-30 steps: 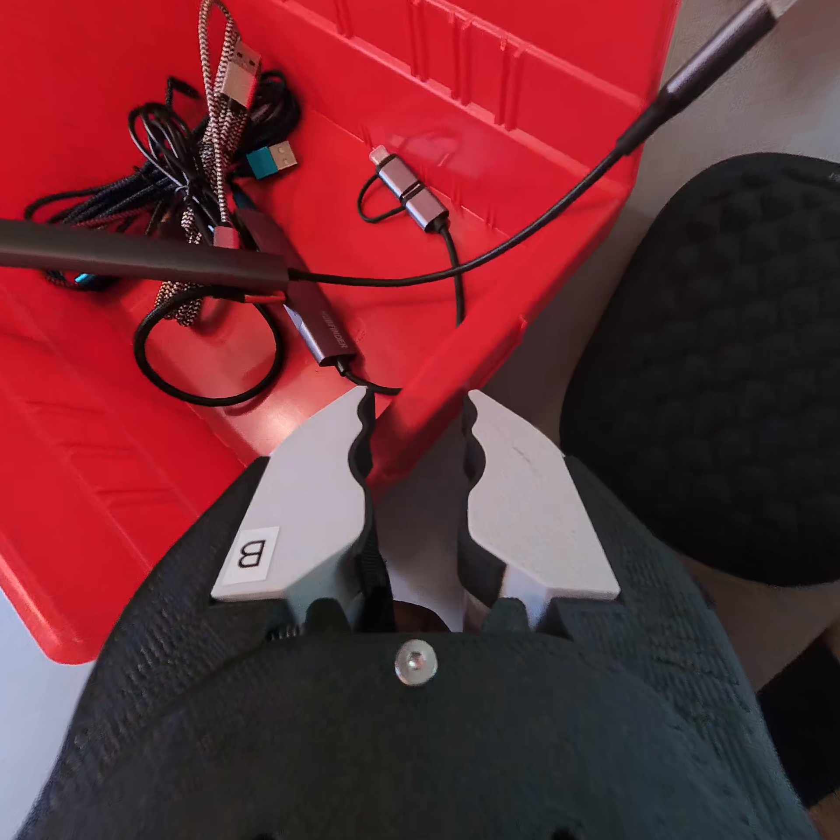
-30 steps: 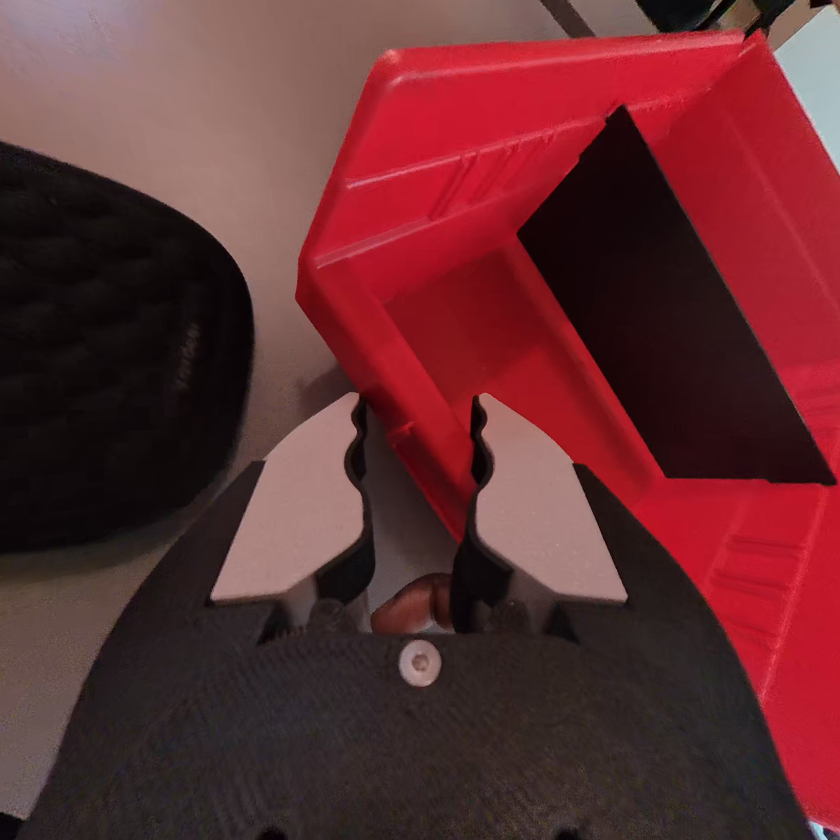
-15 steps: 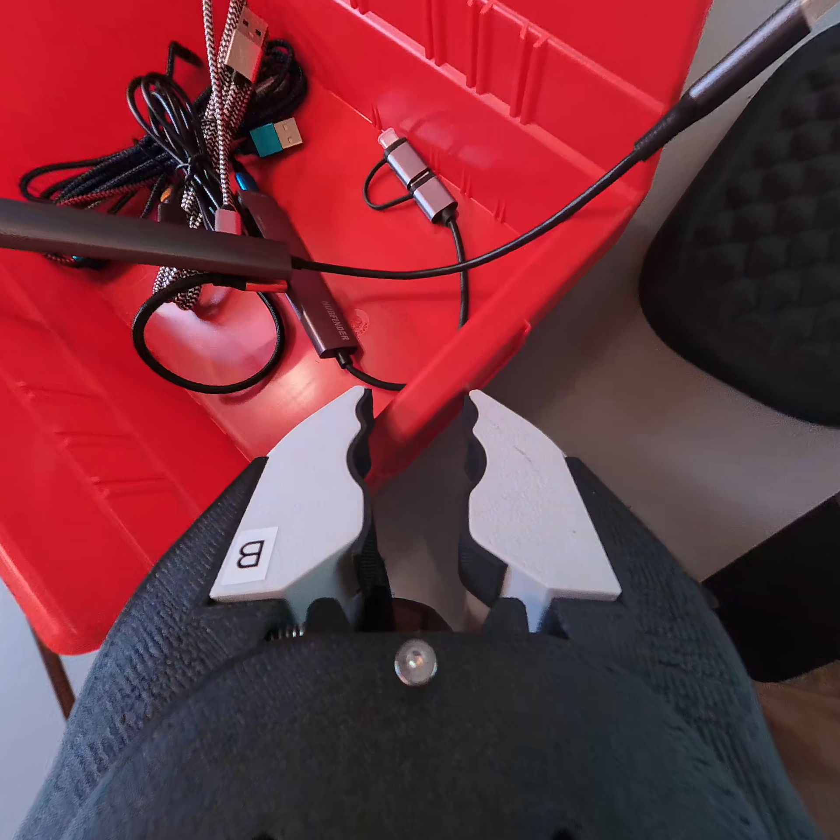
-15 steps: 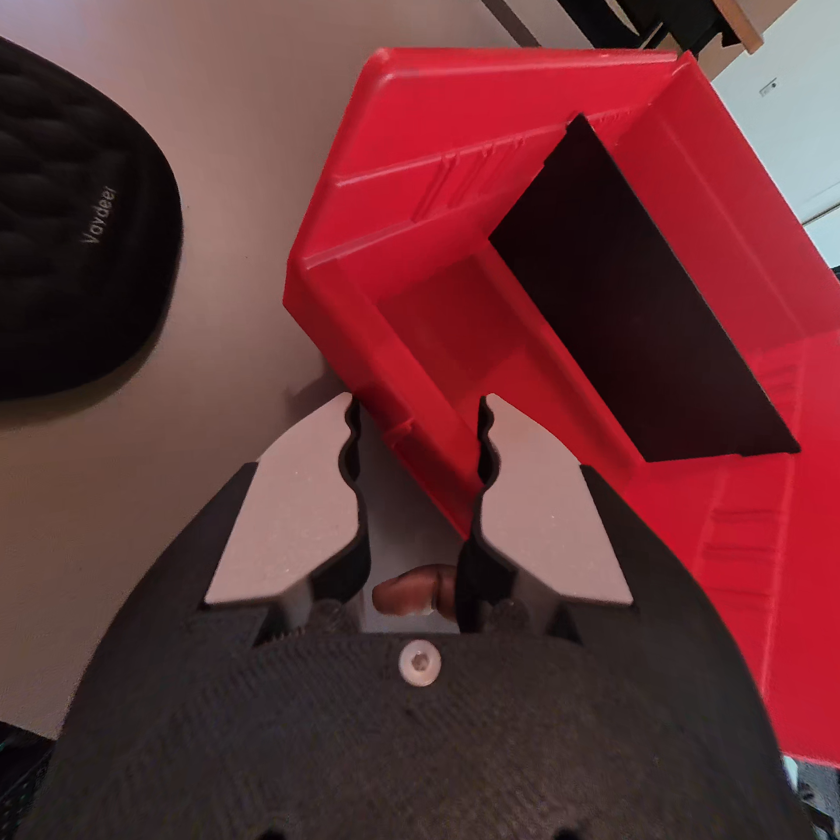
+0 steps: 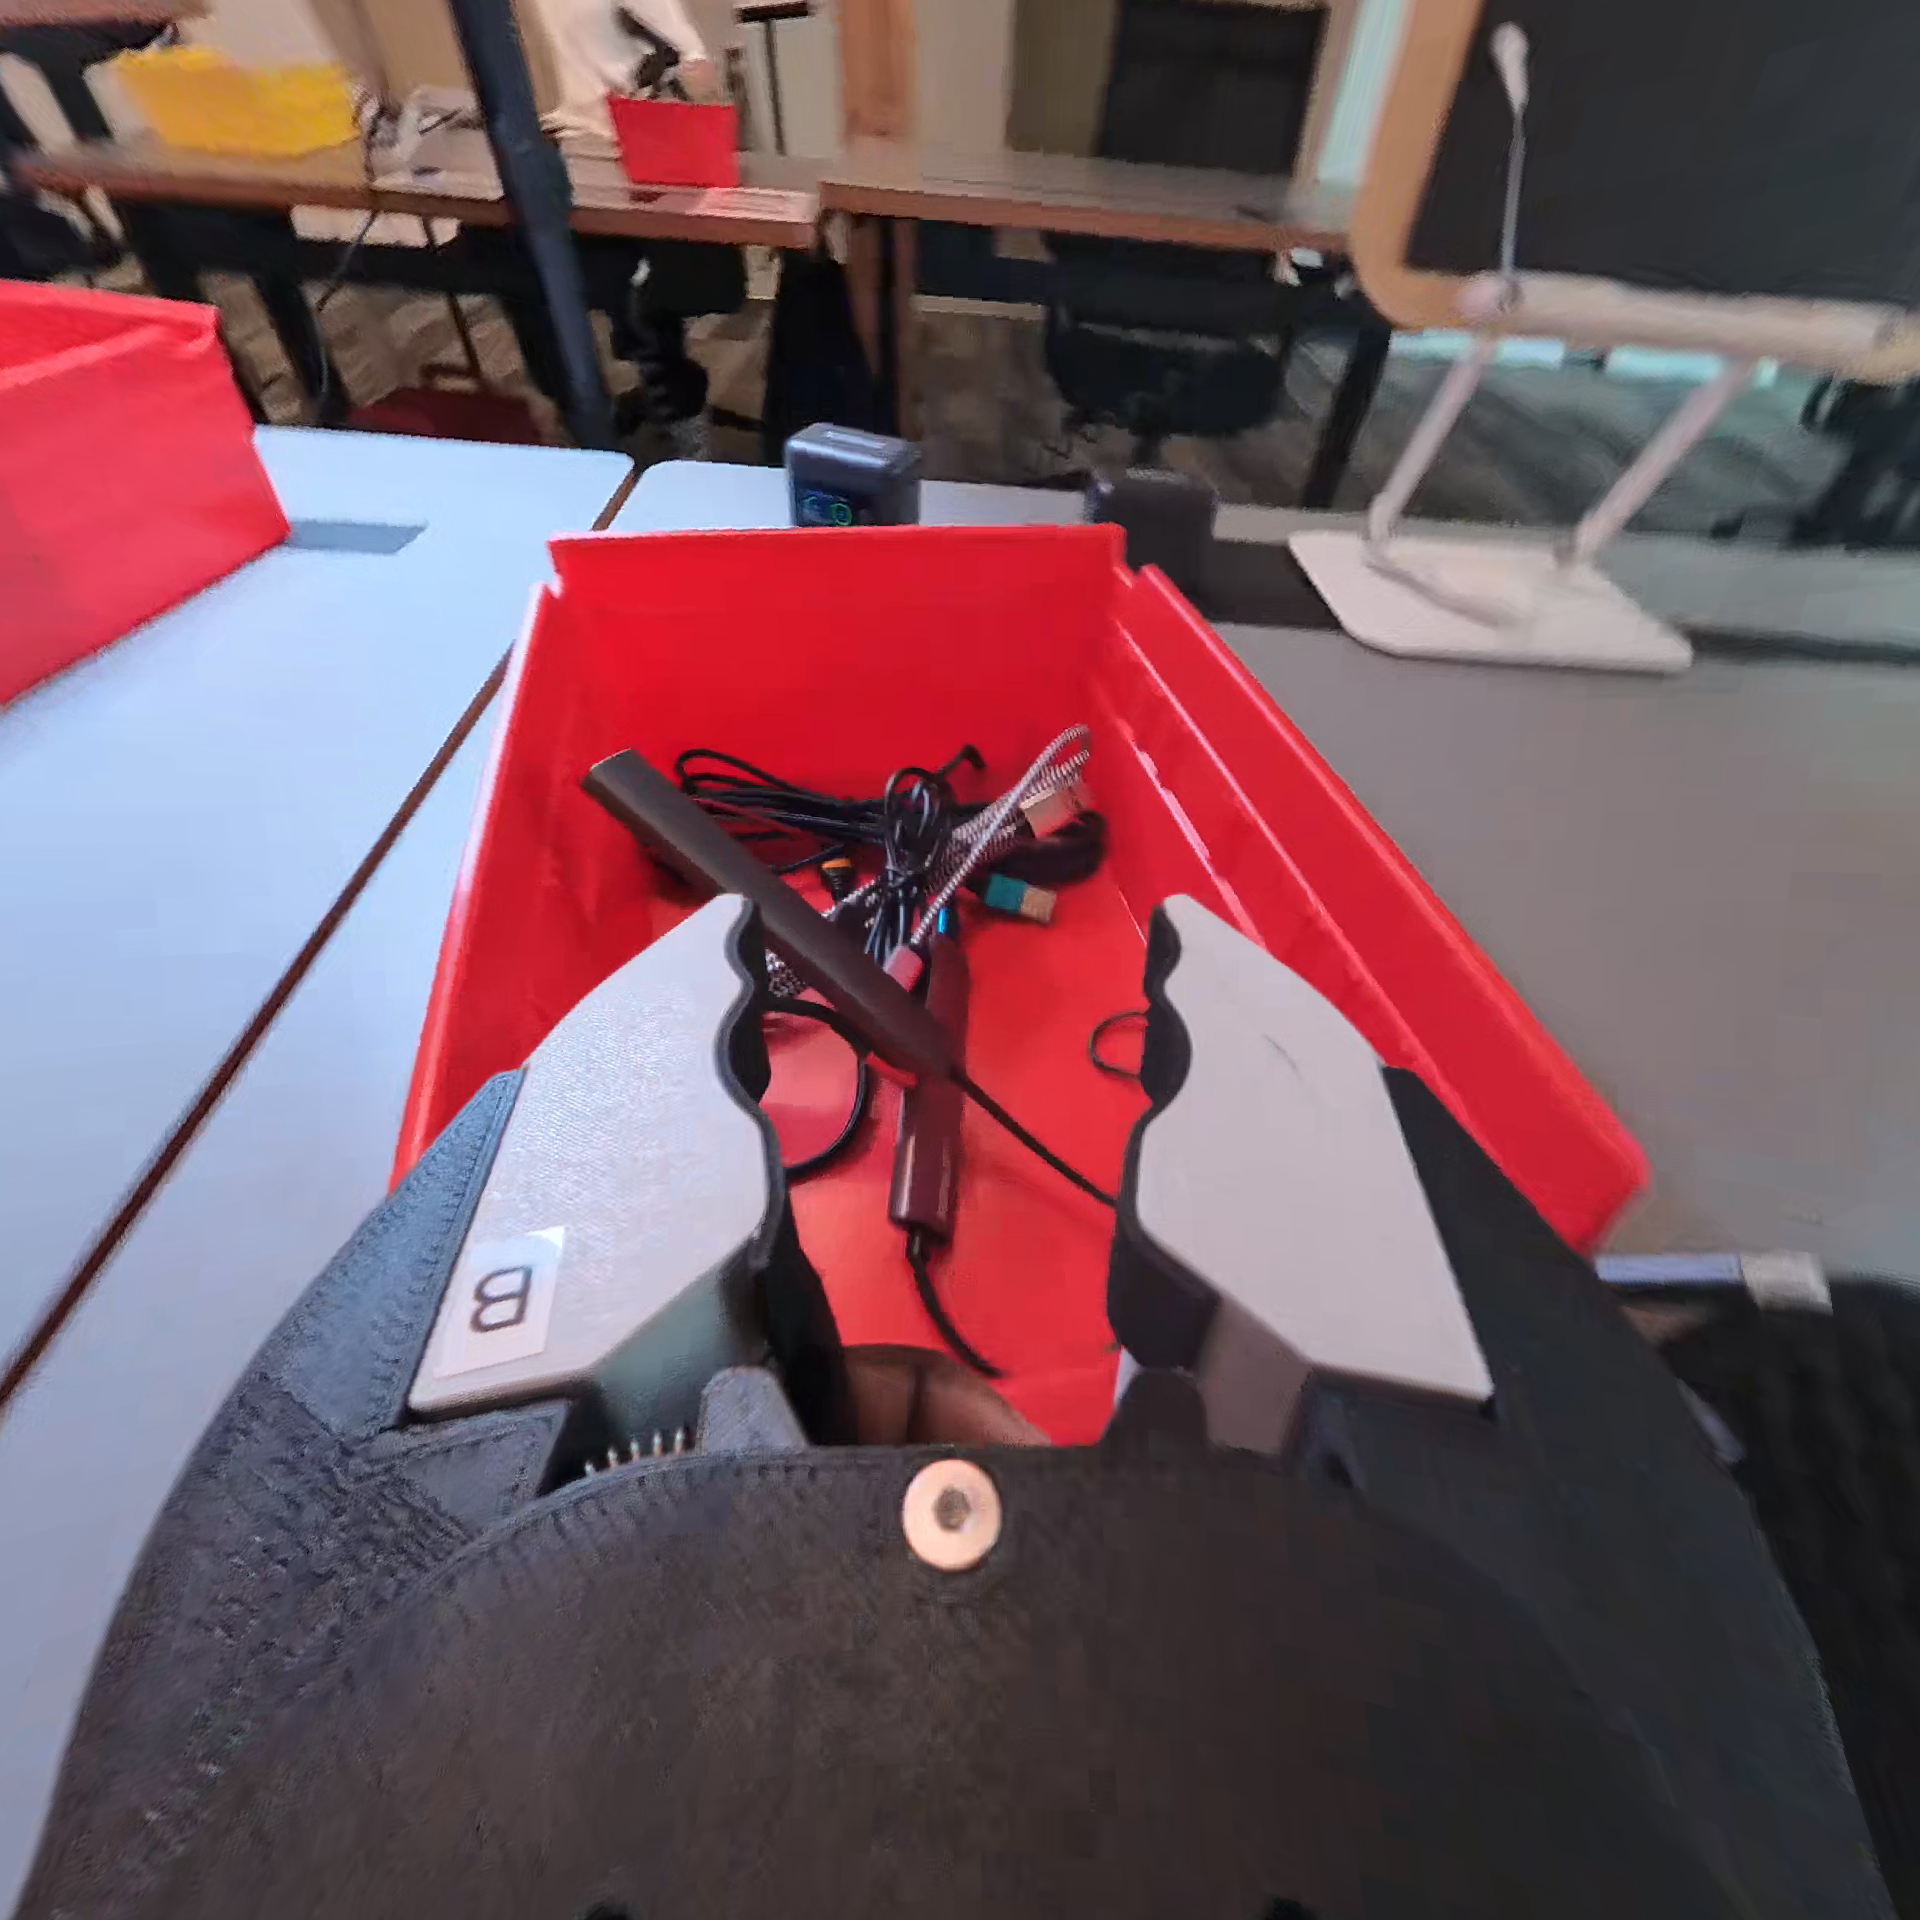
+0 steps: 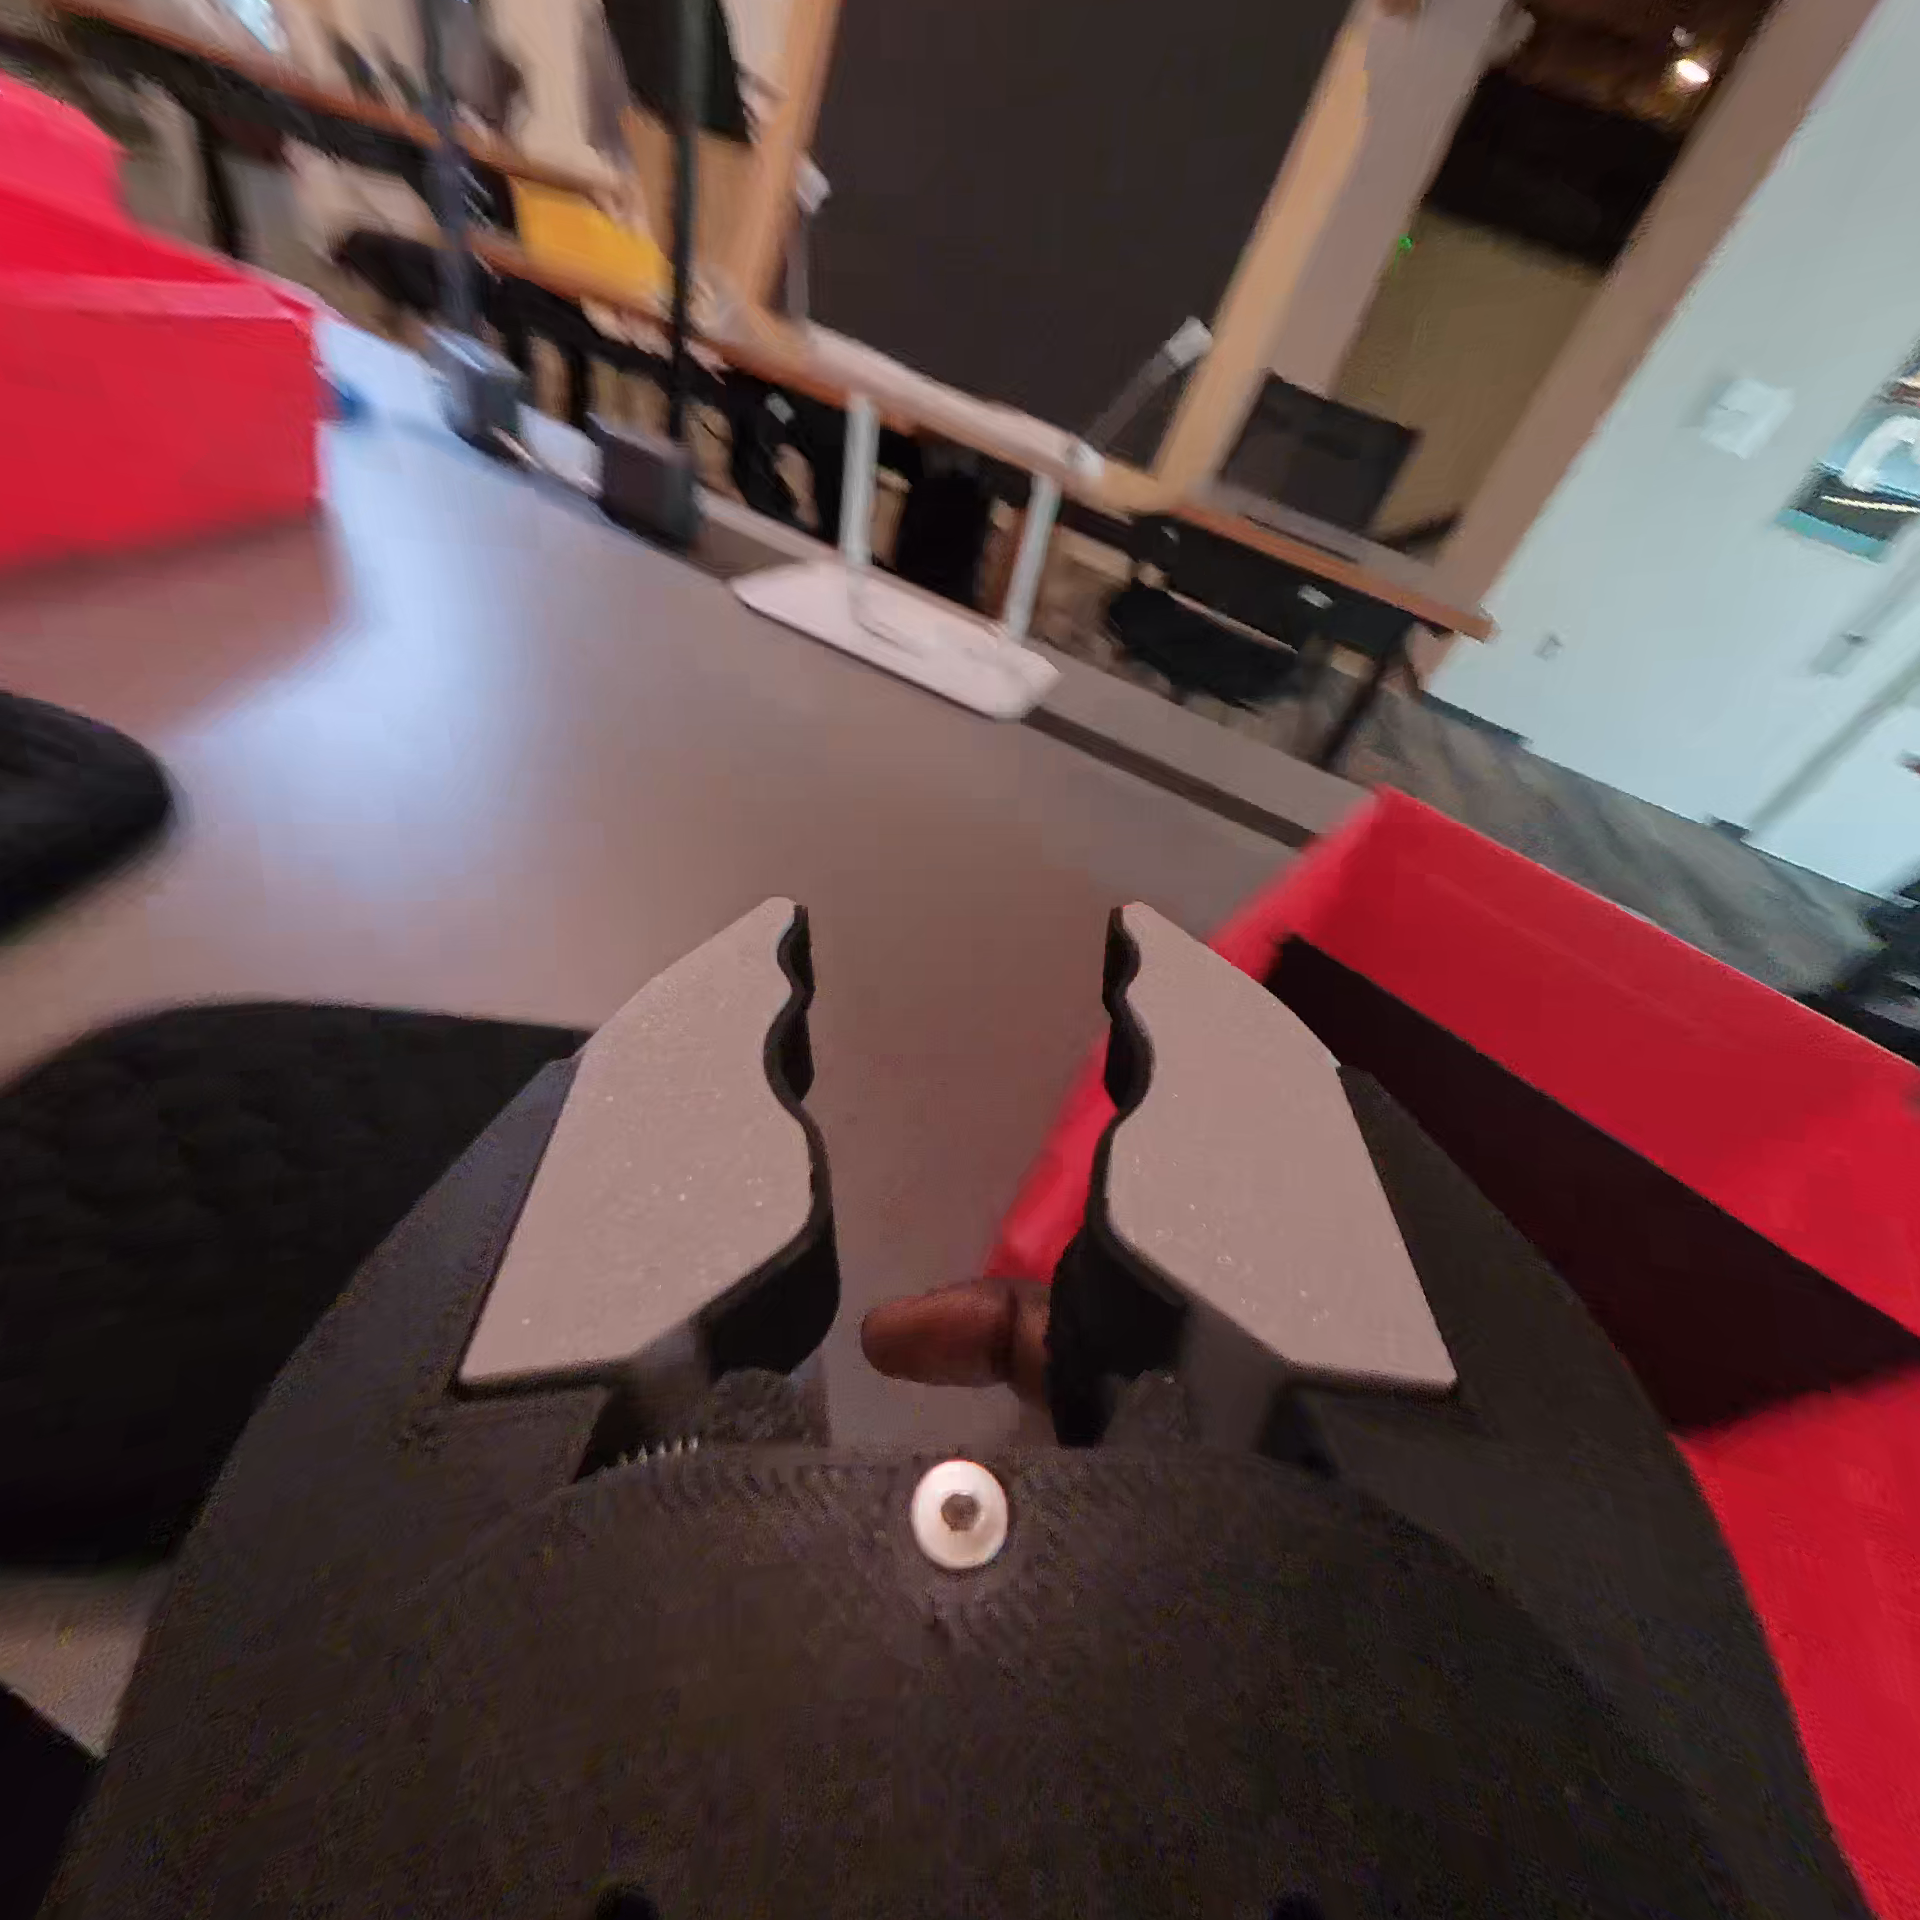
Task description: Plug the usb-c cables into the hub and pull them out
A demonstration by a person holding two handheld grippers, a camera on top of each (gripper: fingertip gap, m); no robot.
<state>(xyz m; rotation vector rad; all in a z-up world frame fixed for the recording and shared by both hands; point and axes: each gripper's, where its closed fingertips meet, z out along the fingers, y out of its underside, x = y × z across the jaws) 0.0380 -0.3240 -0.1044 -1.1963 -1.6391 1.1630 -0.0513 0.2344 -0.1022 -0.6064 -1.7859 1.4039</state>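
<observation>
Inside the red plastic bin [image 5: 831,665], straight ahead of your wide-apart, empty left gripper [image 5: 945,914], the long dark hub [image 5: 769,904] lies slanting leftward beside tangled cables [image 5: 935,831]; your right gripper [image 6: 956,914], also apart, waits outside.

Grey tables [image 5: 1662,883], wooden desks [image 5: 1039,197] behind, white wall [image 6: 1714,436].

Both grippers level, jaws parted, nothing held.

Left gripper [image 5: 945,935]: jaws stand wide apart, pale grey fingers [image 5: 644,1143] with wavy black inner pads, a white sticker on the left finger. Nothing lies between the jaws; a fingertip of the person's hand [image 5: 914,1403] shows behind them at the base. Right gripper [image 6: 956,935]: jaws likewise apart and bare, pointing forward and slightly tilted; a fingertip of the holding hand [image 6: 945,1340] shows at the base, against the right finger.
</observation>
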